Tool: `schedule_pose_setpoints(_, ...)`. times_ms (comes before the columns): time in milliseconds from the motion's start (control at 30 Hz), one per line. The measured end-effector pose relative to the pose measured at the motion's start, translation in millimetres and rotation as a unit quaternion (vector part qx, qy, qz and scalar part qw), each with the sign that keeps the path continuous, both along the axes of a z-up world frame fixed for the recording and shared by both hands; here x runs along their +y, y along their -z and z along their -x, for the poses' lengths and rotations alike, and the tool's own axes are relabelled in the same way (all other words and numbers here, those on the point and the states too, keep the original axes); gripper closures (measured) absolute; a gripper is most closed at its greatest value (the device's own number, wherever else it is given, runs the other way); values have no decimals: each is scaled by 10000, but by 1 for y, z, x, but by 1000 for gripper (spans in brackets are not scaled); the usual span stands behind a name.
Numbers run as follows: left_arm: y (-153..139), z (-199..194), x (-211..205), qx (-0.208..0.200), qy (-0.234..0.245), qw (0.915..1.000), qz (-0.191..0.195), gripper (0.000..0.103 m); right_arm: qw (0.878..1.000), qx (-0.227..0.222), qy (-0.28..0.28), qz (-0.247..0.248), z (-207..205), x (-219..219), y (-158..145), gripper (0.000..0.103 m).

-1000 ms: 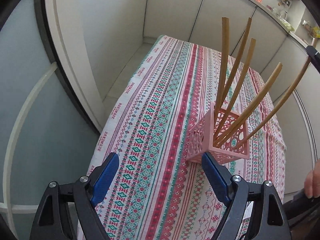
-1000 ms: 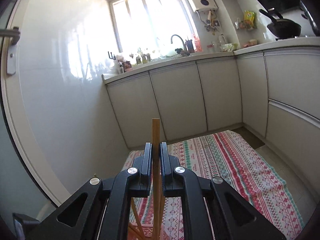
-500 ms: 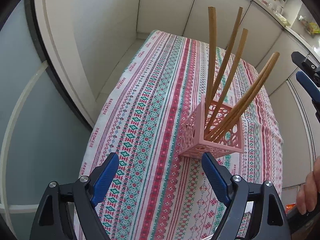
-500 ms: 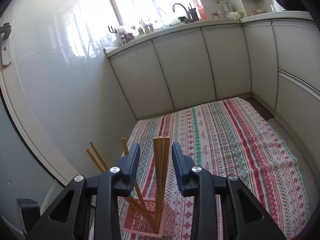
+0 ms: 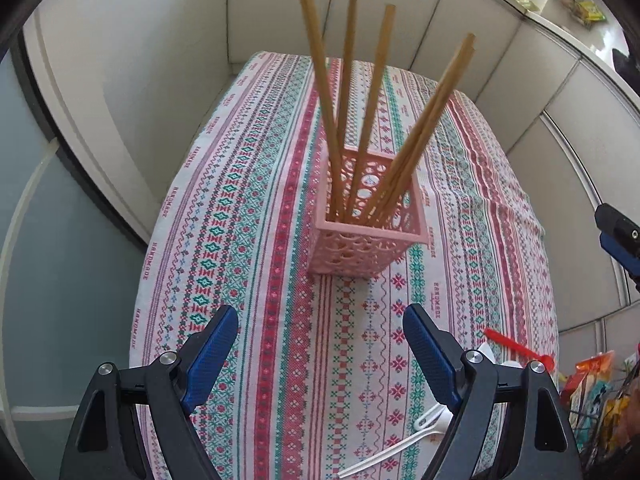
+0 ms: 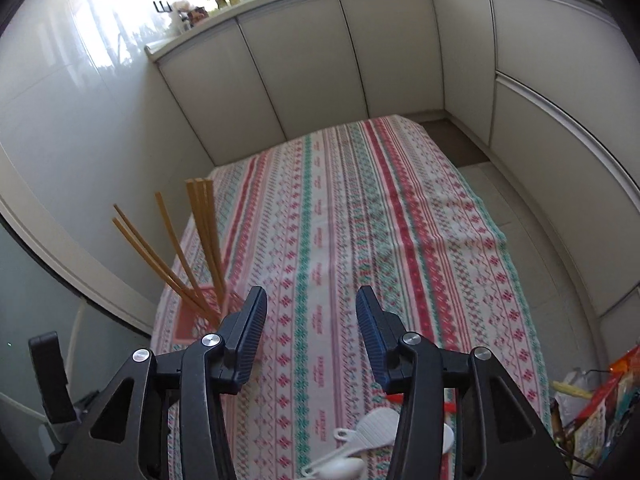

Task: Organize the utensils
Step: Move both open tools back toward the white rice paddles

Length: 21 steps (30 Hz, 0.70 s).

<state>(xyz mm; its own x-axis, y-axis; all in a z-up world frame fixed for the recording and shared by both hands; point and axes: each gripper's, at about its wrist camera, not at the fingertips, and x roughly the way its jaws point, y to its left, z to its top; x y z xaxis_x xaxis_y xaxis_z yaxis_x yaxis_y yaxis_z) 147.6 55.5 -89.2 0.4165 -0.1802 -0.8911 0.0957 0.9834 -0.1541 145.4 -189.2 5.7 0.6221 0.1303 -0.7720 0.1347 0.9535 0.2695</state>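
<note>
A pink lattice basket [image 5: 366, 232] stands on the patterned tablecloth [image 5: 256, 208] and holds several wooden chopsticks [image 5: 320, 92] leaning apart. My left gripper [image 5: 320, 340] is open and empty, just short of the basket. My right gripper [image 6: 310, 320] is open and empty, to the right of the basket [image 6: 192, 320] and its chopsticks [image 6: 204, 236]. White plastic spoons [image 6: 372, 430] and a white fork [image 5: 396, 450] lie near the table's front edge, partly hidden by the fingers. A red utensil [image 5: 516, 346] lies by them.
White kitchen cabinets [image 6: 304, 76] surround the table on the far and right sides. A white wall [image 5: 120, 92] runs close along the left. Colourful bags [image 6: 600, 412] sit at the front right off the table. The right gripper's tip shows in the left wrist view [image 5: 618, 240].
My right gripper has opened and let go of a chopstick, which now stands in the basket. It has moved right and tilted down. My left gripper has swung to face the basket.
</note>
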Motion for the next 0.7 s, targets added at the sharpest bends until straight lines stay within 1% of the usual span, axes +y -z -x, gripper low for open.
schedule_pose_setpoints(133,13,8,-26,181,472,9986,-154,17,9973,723,61,137,19,-24,26,50)
schedule_pose_setpoints(267,34,20,-58,376,1021,9933,-381,17,9900,1393,199,59,37,-57,59,49)
schedule_pose_setpoints(400,55,36,-94,577,1705,9823,-513,17,9781,2013,427,-307,52,-90,91,49)
schedule_pose_setpoints(500,64,45,-118,583,2154,9730,-593,18,9689,2381,474,-476,62,-109,112,49)
schedule_pose_setpoints(600,66,50,-141,535,2453,9659,-633,19,9579,2709,508,-804,68,-122,131,49)
schedule_pose_setpoints(633,67,51,-148,524,2552,9634,-629,20,9556,2783,533,-810,70,-124,135,49)
schedule_pose_setpoints(700,67,53,-162,524,2764,9577,-600,26,9531,2894,536,-711,72,-127,140,49)
